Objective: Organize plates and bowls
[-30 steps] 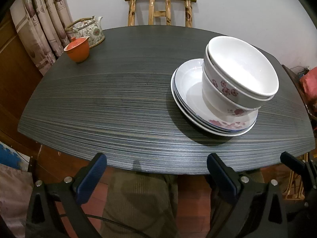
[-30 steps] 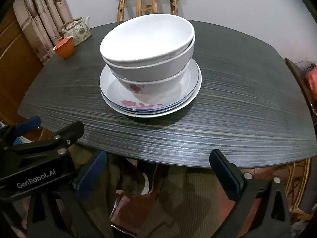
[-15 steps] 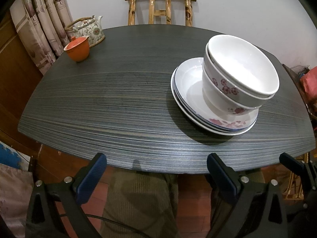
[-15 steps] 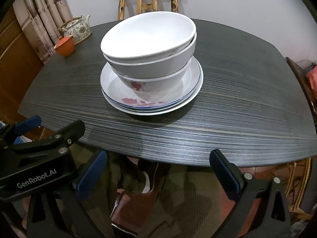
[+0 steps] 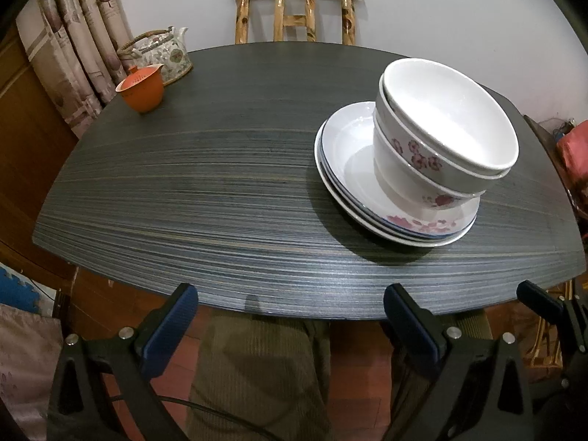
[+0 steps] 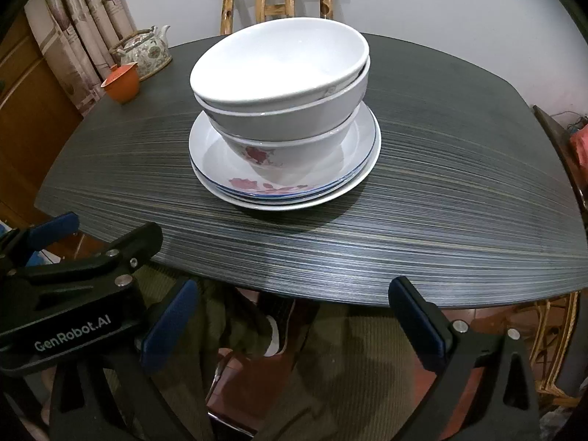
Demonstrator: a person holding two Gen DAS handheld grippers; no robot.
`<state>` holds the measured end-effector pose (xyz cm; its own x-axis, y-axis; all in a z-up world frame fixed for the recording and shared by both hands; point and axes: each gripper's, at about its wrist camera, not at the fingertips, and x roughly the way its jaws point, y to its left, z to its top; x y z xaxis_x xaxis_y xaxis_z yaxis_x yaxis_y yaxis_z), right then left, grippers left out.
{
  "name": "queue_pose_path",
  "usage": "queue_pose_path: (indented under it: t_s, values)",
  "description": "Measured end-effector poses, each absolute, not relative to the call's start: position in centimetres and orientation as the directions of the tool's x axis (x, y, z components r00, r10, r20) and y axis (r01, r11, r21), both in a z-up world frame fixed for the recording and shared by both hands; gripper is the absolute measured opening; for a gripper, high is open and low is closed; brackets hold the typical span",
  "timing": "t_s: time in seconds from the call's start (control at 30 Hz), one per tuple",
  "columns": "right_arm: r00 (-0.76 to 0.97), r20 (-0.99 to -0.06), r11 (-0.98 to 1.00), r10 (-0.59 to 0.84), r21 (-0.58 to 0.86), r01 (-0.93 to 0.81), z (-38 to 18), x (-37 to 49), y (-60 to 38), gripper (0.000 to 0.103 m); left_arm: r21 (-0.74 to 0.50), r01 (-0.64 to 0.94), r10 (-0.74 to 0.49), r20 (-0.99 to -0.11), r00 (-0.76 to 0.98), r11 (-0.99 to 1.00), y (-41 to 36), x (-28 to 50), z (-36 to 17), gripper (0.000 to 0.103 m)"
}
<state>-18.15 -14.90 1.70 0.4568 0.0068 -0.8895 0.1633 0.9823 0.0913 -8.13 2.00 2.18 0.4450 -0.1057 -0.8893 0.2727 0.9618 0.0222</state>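
Nested white bowls (image 5: 444, 136) with pink flowers stand on a stack of white plates (image 5: 349, 169) on the dark table (image 5: 183, 191). In the right wrist view the bowls (image 6: 283, 88) and plates (image 6: 220, 180) sit just ahead. My left gripper (image 5: 290, 305) is open and empty, below the table's near edge, left of the stack. My right gripper (image 6: 294, 301) is open and empty, below the near edge in front of the stack. The left gripper's body (image 6: 73, 294) shows at the lower left of the right wrist view.
An orange lidded cup (image 5: 141, 88) and a floral teapot (image 5: 161, 55) stand at the table's far left corner. A bamboo chair (image 5: 294, 14) is behind the table. Curtains (image 5: 73, 44) hang at the left. My legs are under the near edge.
Both grippers have crept slightly closer to the table. The stack has not moved and both stay open.
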Motion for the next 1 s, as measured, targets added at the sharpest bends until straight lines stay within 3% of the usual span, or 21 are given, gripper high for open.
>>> queue_pose_path:
  t_s: [1.0]
  values:
    - [0.452,-0.892,0.984,0.014,0.092,0.153,1.64,-17.99,-14.43,0.103,0.030,0.280,-0.099,-0.895,0.434,0.959,1.52,-8.24,1.87,0.103]
